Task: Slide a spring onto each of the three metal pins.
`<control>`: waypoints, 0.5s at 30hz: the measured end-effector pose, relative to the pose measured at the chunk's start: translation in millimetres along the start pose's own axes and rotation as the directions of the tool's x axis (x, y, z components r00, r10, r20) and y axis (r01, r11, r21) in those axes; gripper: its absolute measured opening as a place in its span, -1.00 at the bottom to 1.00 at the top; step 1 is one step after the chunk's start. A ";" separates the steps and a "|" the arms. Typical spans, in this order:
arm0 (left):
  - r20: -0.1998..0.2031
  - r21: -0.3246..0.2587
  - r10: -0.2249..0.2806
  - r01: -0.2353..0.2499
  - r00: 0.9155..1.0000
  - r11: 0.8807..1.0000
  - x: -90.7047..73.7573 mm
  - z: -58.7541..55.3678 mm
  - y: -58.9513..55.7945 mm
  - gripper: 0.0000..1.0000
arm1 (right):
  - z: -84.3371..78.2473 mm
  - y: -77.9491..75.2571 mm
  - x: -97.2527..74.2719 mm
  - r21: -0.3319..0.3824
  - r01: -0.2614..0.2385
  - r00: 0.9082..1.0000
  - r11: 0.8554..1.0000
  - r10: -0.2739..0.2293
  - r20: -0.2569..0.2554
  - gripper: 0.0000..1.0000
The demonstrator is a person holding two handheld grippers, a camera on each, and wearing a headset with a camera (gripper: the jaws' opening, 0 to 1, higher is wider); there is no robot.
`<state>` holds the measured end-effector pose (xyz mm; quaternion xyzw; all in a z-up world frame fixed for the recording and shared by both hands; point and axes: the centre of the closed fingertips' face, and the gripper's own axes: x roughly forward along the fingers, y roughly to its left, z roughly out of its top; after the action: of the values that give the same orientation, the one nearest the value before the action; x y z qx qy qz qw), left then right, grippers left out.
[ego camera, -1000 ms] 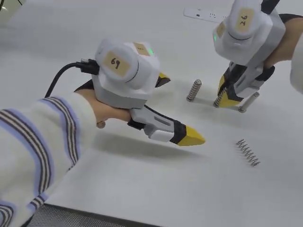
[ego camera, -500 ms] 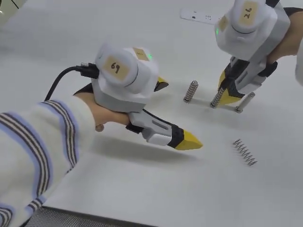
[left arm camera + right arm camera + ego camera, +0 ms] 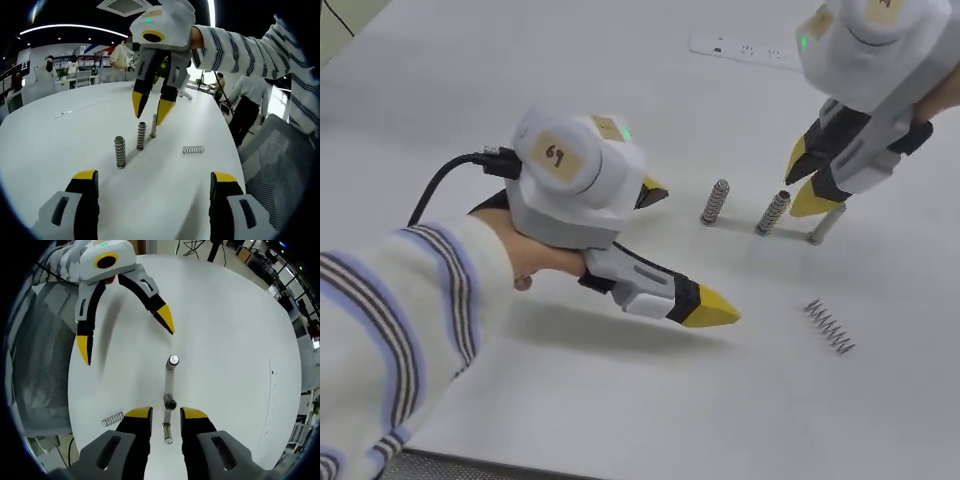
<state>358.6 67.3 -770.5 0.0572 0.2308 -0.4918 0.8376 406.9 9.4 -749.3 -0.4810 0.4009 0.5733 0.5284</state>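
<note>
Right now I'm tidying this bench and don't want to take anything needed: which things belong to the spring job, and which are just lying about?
Belongs to the job: first sprung pin, second sprung pin, bare pin, loose spring lying flat on the table.

Just lying about: white power strip at the far side; mesh chair alongside.

My three metal pins stand in a short row on the white worktop (image 3: 620,60). In the head view, the left one carries the first spring (image 3: 715,201) and the middle one the second spring (image 3: 773,212), both grey coils covering their pins. The bare pin (image 3: 825,225) at the right end is thin and shiny. The loose spring (image 3: 829,326) lies flat, apart from the row, toward the worktop's near edge.
</note>
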 end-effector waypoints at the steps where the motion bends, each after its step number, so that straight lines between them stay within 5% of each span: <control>1: -0.003 -0.002 0.000 0.000 1.000 1.000 -0.5 -0.7 0.1 0.82 | 0.1 2.6 -3.7 0.002 0.003 1.000 1.000 -0.003 0.008 -0.57; 15: -0.008 -0.013 0.003 -0.003 1.000 1.000 -4.8 -1.1 1.1 0.84 | -12.5 15.8 -32.7 0.150 0.060 0.987 0.987 -0.081 0.138 -0.51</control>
<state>357.2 72.1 -769.5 0.0538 0.2374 -0.4889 0.8377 392.2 -11.7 -720.9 -0.4125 0.3853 0.5566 0.6096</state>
